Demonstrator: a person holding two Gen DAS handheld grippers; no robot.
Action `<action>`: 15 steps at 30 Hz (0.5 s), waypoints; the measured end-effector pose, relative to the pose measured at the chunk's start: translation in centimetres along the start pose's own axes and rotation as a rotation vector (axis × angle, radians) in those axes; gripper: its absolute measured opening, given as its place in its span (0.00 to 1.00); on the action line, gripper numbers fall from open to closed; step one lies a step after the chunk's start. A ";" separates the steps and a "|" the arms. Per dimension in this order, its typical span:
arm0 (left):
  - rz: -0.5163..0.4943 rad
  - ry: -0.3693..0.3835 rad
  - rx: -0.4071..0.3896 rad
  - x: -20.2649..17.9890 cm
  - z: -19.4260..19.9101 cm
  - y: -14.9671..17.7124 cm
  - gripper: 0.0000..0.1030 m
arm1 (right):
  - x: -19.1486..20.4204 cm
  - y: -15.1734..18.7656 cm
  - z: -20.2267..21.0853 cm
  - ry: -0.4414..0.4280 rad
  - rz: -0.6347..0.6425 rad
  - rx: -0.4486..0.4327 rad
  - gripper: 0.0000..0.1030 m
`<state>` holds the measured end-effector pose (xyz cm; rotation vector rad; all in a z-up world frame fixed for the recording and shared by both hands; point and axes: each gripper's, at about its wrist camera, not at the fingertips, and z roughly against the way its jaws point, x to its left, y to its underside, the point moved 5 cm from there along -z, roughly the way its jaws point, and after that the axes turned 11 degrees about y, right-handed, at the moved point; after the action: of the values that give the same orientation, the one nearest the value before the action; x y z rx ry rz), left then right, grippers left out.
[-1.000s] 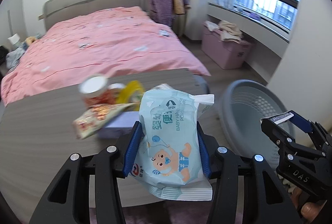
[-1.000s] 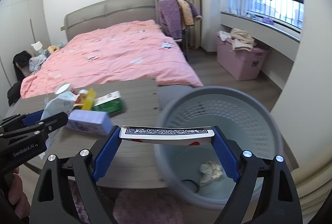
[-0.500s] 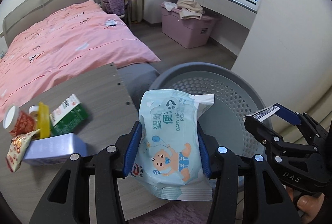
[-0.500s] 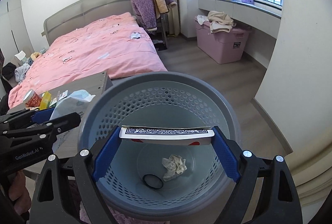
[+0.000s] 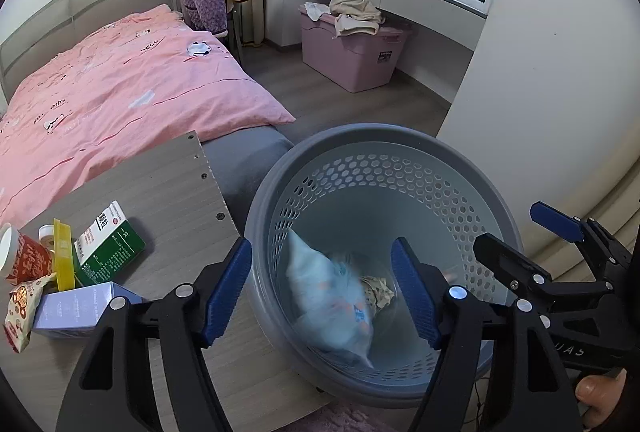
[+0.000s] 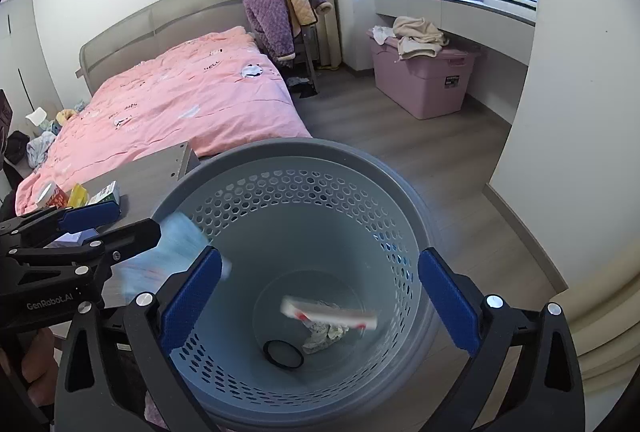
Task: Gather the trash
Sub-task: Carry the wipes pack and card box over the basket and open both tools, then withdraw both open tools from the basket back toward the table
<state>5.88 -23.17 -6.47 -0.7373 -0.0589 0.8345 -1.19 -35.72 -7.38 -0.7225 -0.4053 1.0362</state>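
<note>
While both claws hang over the grey basket (image 5: 472,168), their jaws are opening and nothing is gripped. The left gripper (image 5: 324,288) has its blue pads apart above the near rim, and the blurred pale-blue wipes packet (image 5: 332,300) sits below them inside the basket, clear of both pads. The right gripper (image 6: 320,296) stands wide, and the flat card box (image 6: 328,314), blurred, is loose in the air low inside the basket, touching neither pad. On the basket floor lie one crumpled tissue (image 6: 324,336) and one black ring (image 6: 283,353). "GenRobot.AI" is printed on the left gripper's body as seen from the right wrist.

The basket stands hard against the right end of the wooden table (image 5: 160,184), whose corner shows three small screw holes. The floor right of the basket is bare up to the white wall.

Five things crowd the table's left part: a lavender box (image 5: 76,306), a snack bag (image 5: 22,306), a yellow piece (image 5: 64,260), a red cup (image 5: 22,256), and a green-and-white carton (image 5: 108,248) whose print is too small to read. The rest of the tabletop is open.

Beyond the table is one bed (image 5: 120,92) with a pink cover; "HELL" and "BODY" can be made out on it. Farther off stand one chair (image 6: 308,44) hung with a purple jacket and one pink storage bin (image 5: 352,52) with clothes on top, under the barred window.
</note>
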 end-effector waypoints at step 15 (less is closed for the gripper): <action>0.026 -0.033 -0.005 0.7 0.8 0.5 0.68 | -0.1 0.5 0.3 -0.010 -0.013 -0.001 0.94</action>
<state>5.81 -22.04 -6.33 -0.7298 -0.0810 0.8722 -1.72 -35.51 -7.58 -0.7152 -0.4184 1.0279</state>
